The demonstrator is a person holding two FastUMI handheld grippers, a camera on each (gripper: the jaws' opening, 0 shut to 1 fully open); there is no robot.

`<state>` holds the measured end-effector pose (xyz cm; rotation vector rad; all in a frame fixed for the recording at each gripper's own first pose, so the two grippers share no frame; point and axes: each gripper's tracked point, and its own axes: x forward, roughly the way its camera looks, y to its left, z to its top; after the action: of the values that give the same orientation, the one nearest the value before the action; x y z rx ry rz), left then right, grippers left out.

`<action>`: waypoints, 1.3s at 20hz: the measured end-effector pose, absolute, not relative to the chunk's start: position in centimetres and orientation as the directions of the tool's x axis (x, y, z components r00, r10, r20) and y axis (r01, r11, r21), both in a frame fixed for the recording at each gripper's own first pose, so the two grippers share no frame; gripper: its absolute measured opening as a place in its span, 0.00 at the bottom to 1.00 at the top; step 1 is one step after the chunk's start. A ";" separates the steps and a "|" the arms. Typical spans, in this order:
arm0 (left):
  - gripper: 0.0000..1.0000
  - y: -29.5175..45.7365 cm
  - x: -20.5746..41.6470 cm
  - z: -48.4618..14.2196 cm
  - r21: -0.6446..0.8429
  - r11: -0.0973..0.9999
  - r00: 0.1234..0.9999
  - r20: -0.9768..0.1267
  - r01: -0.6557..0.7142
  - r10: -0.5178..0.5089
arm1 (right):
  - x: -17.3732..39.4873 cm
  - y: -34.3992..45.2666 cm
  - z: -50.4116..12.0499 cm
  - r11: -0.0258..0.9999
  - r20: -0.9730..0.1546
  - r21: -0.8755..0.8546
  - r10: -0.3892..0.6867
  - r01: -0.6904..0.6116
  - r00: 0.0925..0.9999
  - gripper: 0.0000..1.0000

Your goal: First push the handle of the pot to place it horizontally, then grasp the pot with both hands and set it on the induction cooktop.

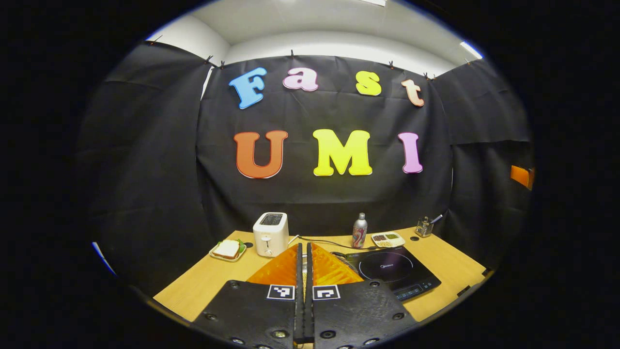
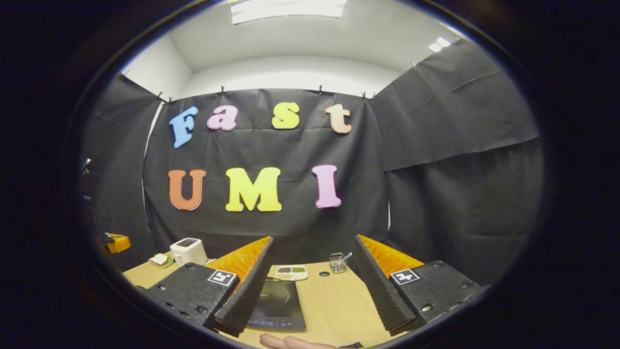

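Pale wood is the table [image 1: 450,261], and on it the black glass induction cooktop [image 1: 395,269] lies flat toward the right, its control strip at the near edge; behind it stand a slim bottle [image 1: 359,230], a small dish of food [image 1: 387,239] and a wire holder with a utensil [image 1: 425,226]; to the left are a white toaster [image 1: 271,234] and a plate with a sandwich [image 1: 227,250]. The pot itself cannot be seen on the table in either view, so where it stands cannot be told from here; it may lie below the cameras or behind the fingers. The left hand-held gripper [image 1: 304,271] is clenched, its two fingers pressed together with nothing between them, pointing at the middle of the table. The right hand-held gripper [image 2: 312,276] is released, fingers spread wide with the cooktop [image 2: 278,303] and bare table [image 2: 334,300] showing between them; a bare hand [image 2: 290,342] shows at the bottom edge of the right gripper view. By judgement, a pot will be stiff metal, fairly heavy and smooth, so a closed fingertip suits nudging the handle round; for the lift, each side should be gripped at the rim or a side handle, level and evenly, since a one-sided hold would let it tip or slip; the glass top calls for a gentle setting-down.
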<state>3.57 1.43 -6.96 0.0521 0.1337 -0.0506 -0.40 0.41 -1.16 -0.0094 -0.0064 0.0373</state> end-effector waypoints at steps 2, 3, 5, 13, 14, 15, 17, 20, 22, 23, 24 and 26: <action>0.00 1.9 4.4 -9.0 0.042 0.998 0.983 -0.181 0.047 -0.039 | -0.3 0.6 -1.4 0.999 0.000 -0.011 0.043 -0.043 0.999 0.96; 0.00 2.0 4.7 -10.2 0.040 0.998 0.977 -0.211 0.047 -0.038 | -0.2 0.7 -1.5 0.999 -0.004 -0.013 0.047 -0.047 0.999 0.96; 0.00 2.2 5.5 -12.6 0.040 0.998 0.962 -0.270 0.049 -0.037 | -0.2 0.8 -1.9 0.998 -0.009 -0.021 0.052 -0.053 0.999 0.96; 0.00 2.9 6.6 -21.8 0.037 0.998 0.892 -0.452 0.051 -0.029 | 0.2 0.6 -3.3 0.998 -0.029 -0.016 0.061 -0.061 0.998 0.96; 0.00 2.9 6.6 -22.8 0.038 0.998 0.883 -0.469 0.057 -0.032 | 0.1 0.8 -3.6 0.997 -0.039 -0.014 0.072 -0.072 0.997 0.96; 0.00 2.9 6.3 -23.8 0.039 0.997 0.872 -0.487 0.062 -0.035 | 0.1 0.9 -3.9 0.997 -0.045 -0.007 0.077 -0.078 0.996 0.96; 0.00 3.0 5.8 -26.2 0.037 0.997 0.846 -0.532 0.064 -0.034 | 0.2 0.6 -4.2 0.997 -0.050 -0.005 0.075 -0.076 0.996 0.96; 0.00 3.9 5.8 -28.7 0.018 0.999 0.825 -0.565 0.042 -0.025 | 0.4 0.3 -4.8 0.997 -0.053 0.002 0.073 -0.073 0.996 0.96; 0.00 4.2 5.9 -30.0 -0.003 1.000 0.810 -0.586 0.023 -0.020 | 0.6 -0.1 -5.1 0.998 -0.049 -0.003 0.066 -0.067 0.997 1.00; 0.00 4.5 6.0 -30.4 -0.010 1.000 0.806 -0.592 0.014 -0.018 | 0.8 -0.2 -5.2 0.998 -0.047 -0.008 0.063 -0.063 0.997 0.96; 0.00 4.6 6.3 -30.6 -0.015 1.000 0.804 -0.595 0.007 -0.015 | 0.9 -0.3 -5.3 0.998 -0.043 -0.012 0.061 -0.062 0.997 0.96; 0.00 4.8 6.8 -31.0 0.001 1.000 0.801 -0.599 -0.002 0.002 | 1.4 -0.6 -5.4 0.998 -0.033 -0.018 0.055 -0.056 0.998 0.96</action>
<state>6.79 4.83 -30.96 0.0003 0.6427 0.0021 1.44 -0.59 -5.36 -0.0191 0.0322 0.0554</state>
